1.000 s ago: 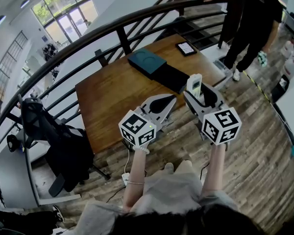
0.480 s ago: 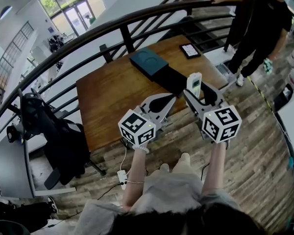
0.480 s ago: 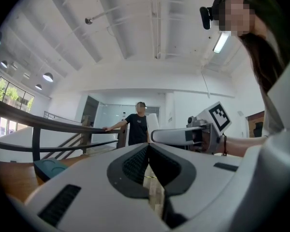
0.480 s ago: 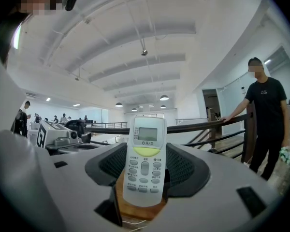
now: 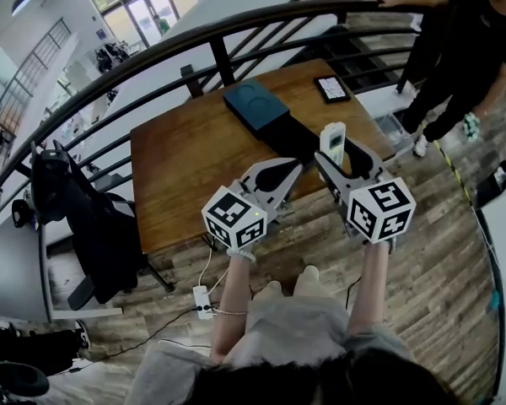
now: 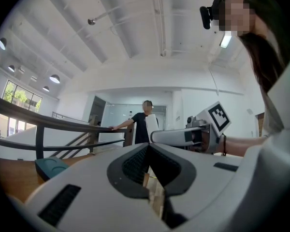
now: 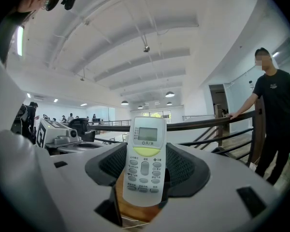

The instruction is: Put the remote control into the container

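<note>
Remote control (image 7: 144, 161): held upright in the air by the right gripper (image 5: 346, 160), screen end up, buttons facing that gripper's camera.
Right fingers (image 7: 188, 166): closed on the lower half of the remote control, 1 on each side edge.
Left gripper (image 5: 293, 169): empty; its fingers (image 6: 130, 166) met at the tips, with only a hollow between them further back.
Position: both grippers hung side by side over the near edge of the tabletop (image 5: 185, 167), left one lower, not touching it.
Boxes: teal box (image 5: 253, 105) lay on the tabletop near the far edge, with a black box (image 5: 288, 136) touching its near-right side; the remote control was in neither, and in the head view it overlapped the black box's right end.
Tablet (image 5: 331, 89): flat at the far-right corner of the tabletop.
Bystander (image 5: 468, 49): dressed in black, 1 hand on the railing (image 5: 236, 28).
</note>
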A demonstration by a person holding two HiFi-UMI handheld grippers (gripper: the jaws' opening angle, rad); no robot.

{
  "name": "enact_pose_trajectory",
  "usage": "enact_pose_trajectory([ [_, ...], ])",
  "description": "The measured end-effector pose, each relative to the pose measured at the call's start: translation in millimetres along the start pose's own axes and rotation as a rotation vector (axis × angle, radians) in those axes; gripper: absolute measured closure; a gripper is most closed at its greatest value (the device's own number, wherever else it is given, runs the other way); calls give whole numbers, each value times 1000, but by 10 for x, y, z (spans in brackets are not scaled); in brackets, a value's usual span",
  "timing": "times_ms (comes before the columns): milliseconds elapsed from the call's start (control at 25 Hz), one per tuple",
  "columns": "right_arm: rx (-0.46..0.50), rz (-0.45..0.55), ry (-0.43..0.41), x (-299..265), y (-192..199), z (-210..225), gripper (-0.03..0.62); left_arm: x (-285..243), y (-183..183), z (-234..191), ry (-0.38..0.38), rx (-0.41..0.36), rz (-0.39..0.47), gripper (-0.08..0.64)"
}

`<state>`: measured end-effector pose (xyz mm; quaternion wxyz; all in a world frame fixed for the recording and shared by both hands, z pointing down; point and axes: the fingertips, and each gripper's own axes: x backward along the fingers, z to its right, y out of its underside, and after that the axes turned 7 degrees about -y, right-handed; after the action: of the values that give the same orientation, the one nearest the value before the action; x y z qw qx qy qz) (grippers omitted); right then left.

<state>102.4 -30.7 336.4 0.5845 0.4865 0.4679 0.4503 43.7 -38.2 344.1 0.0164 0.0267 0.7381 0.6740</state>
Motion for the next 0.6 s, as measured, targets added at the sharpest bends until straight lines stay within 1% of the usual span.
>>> enact_pose_trajectory([
  [600,26,-30,-126,-245,-1,437,345,-420,21,-203,-120,4,15,557],
])
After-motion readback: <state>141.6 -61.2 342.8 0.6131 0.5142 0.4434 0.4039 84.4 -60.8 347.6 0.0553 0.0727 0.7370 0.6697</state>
